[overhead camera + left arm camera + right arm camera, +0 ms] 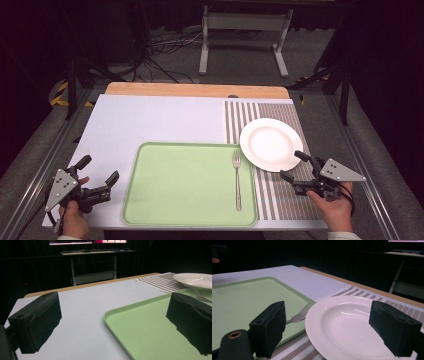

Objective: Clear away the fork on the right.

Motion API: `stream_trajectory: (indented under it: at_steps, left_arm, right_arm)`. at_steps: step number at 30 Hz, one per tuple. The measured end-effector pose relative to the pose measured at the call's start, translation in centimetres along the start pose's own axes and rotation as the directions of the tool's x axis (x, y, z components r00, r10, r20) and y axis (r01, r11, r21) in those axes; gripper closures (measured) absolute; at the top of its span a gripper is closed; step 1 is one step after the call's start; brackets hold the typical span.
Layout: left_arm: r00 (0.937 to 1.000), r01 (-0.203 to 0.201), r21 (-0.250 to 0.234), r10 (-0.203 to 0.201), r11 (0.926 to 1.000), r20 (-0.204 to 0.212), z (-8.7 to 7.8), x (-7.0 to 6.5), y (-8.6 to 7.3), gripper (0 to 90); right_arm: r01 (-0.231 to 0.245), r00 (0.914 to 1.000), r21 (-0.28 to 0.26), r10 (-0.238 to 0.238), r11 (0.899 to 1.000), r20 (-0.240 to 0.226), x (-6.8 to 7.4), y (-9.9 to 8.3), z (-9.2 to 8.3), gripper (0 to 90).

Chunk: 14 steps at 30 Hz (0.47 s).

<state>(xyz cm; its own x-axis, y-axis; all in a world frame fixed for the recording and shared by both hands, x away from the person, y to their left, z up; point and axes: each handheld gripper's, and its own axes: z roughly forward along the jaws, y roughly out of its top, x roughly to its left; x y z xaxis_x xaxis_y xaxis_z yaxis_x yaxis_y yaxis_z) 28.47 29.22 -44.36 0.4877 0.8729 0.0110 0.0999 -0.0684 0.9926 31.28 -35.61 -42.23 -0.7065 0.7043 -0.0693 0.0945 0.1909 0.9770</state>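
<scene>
A white plate [270,143] rests on a striped placemat [285,200] at the right, its rim just overlapping the light green tray [185,185]. A metal fork [237,179] lies on the tray's right side, tines pointing away. My right gripper [294,165] stands open at the plate's near right rim; in the right gripper view the plate [352,325] lies between the two black pads with the fork [300,313] to their left. My left gripper [99,174] is open at the table's near left, just left of the tray [150,327], with nothing between its jaws.
A white mat [150,120] covers the left of the wooden table [195,90]. Beyond the far edge stand a metal frame [245,30] and cables on the floor. Table rails run along both sides.
</scene>
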Motion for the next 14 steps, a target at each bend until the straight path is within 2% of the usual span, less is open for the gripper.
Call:
stream_trajectory:
  at_steps: [4, 9, 12, 14]
  left_arm:
    - [1.0, 0.002, -0.009, -0.002, 1.0, -0.001, -0.1, 0.1, 0.1, 0.5]
    - [1.0, 0.003, -0.008, -0.003, 1.0, 0.001, -0.2, 0.1, 0.1, 0.5]
    - [1.0, 0.003, -0.009, -0.002, 1.0, 0.003, -0.1, 0.0, 0.1, 0.5]
    - [1.0, 0.003, -0.011, -0.003, 0.9999, 0.003, -0.1, 0.0, 0.1, 0.5]
  right_arm:
    - [-0.028, 0.9996, -0.008, 0.028, 1.0, 0.003, -0.3, -0.9, -0.4, 14.4]
    - [-0.061, 0.9974, 0.016, 0.06, 0.998, 0.041, -0.7, -2.6, -1.0, 14.3]
    - [-0.063, 0.997, 0.038, 0.061, 0.997, 0.046, -0.8, -3.0, -1.0, 14.3]
    - [-0.06, 0.9969, 0.034, 0.058, 0.998, 0.053, -0.9, -2.9, -0.9, 14.3]
